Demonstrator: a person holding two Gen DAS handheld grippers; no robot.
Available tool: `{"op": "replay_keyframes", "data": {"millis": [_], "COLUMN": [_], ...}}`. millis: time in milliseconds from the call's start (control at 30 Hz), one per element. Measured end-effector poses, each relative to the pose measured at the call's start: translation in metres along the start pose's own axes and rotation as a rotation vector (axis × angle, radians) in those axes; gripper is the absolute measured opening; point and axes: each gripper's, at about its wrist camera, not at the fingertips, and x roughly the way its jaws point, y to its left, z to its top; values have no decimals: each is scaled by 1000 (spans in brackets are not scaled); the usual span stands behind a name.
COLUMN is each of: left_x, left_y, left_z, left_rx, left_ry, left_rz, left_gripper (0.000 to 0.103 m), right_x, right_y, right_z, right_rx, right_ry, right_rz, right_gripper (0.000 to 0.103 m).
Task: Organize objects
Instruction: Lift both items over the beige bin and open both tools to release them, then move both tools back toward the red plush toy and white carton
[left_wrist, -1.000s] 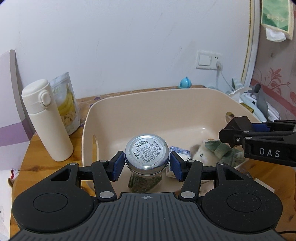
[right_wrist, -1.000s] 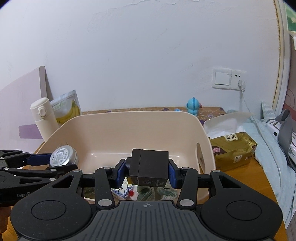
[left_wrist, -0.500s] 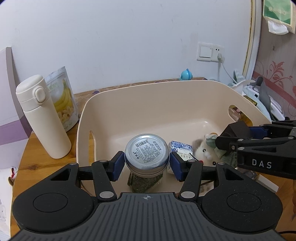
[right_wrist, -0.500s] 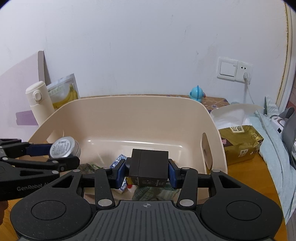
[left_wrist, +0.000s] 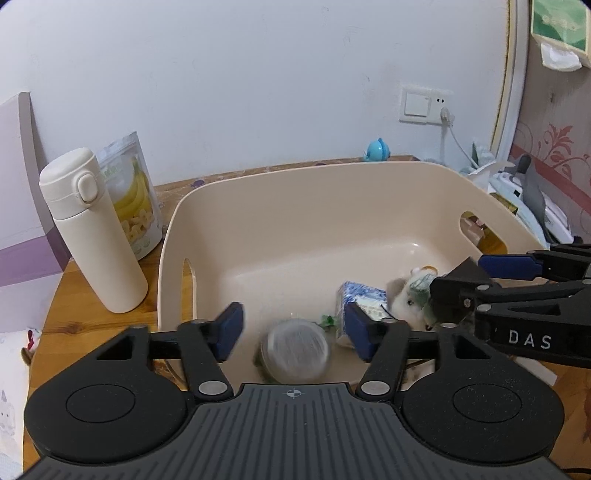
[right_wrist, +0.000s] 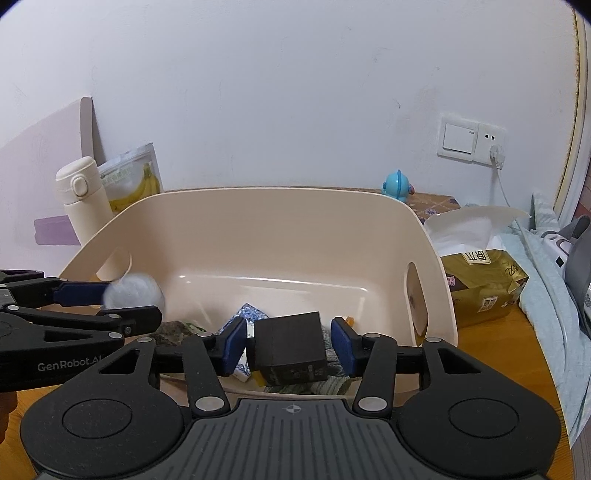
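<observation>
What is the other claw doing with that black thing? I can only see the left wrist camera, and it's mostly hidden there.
Observer: The right claw has just been opening. The black box hangs tilted between its pads and looks loose.
Child: What's under it?
Observer: A green-grey cloth lies right below it on the floor of the basin.
Child: Is anything next to the basin on that side?
Observer: Yes, a gold tissue pack sits on the table just outside the basin's right wall, with white tissue sticking out of its top.
</observation>
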Motion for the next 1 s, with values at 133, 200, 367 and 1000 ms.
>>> {"op": "replay_keyframes", "data": {"millis": [133,200,367,1000], "left_x": [-6,-9,-20,-75], "left_y": [0,-2,-4,-19], "left_z": [2,3,3,-20], "left_rx": [-9,-7,-4,-27], "left_ry": [-12,-16,-36,-91], "left_rz": [1,6,15,22], "left_gripper": [73,73,73,84], "right_x": [-4,-8,-23,-74], "right_y": [-1,-3,-4,-21], "right_z": [1,1,2,-16], "right_rx": [8,12,14,15], "right_ry": [-10,-16,-37,-66], "right_rz": [4,8,13,-3], "right_gripper": [68,72,84,103]}}
